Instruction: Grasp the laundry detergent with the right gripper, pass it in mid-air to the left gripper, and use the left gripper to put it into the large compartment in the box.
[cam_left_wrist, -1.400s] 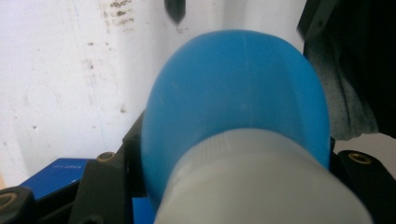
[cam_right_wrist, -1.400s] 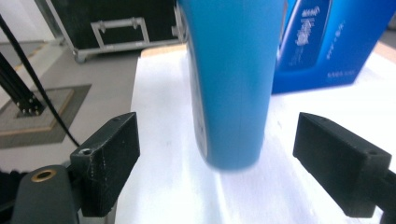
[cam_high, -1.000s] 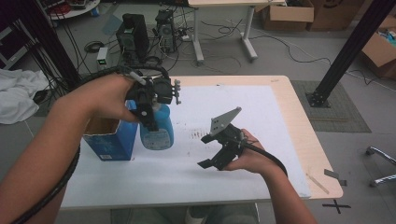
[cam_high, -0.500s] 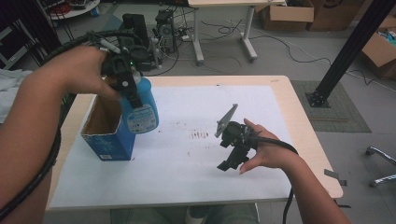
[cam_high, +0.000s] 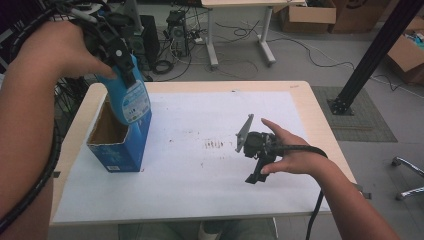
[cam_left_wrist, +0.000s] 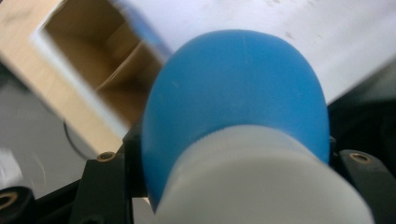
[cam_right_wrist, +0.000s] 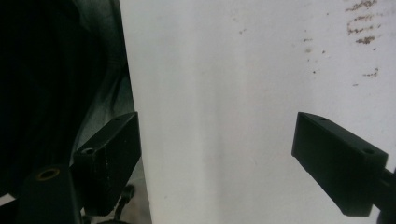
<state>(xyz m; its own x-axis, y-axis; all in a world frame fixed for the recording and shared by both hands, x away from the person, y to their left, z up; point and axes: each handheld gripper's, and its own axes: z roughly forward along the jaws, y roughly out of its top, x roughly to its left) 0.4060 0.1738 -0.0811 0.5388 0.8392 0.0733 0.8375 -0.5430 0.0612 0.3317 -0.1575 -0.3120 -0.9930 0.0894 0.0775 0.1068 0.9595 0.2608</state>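
My left gripper is shut on a blue bottle with a white label, held tilted above the open top of a blue cardboard box at the table's left. In the left gripper view the bottle's rounded blue body bulges between the jaws of the left gripper, with the box's brown inside beyond it. My right gripper hangs over the white sheet near the front right. In the right gripper view, the right gripper is open with only the sheet between its jaws.
Brown smudges mark the middle of the sheet. The wooden table's rim runs close to the right hand. Beyond the far edge are a desk's legs, cables and cardboard boxes on the floor; a black post stands at the right.
The left hand has lifted the bottle up and to the left, from beside the box to above its open top. The right gripper has stayed about where it was.
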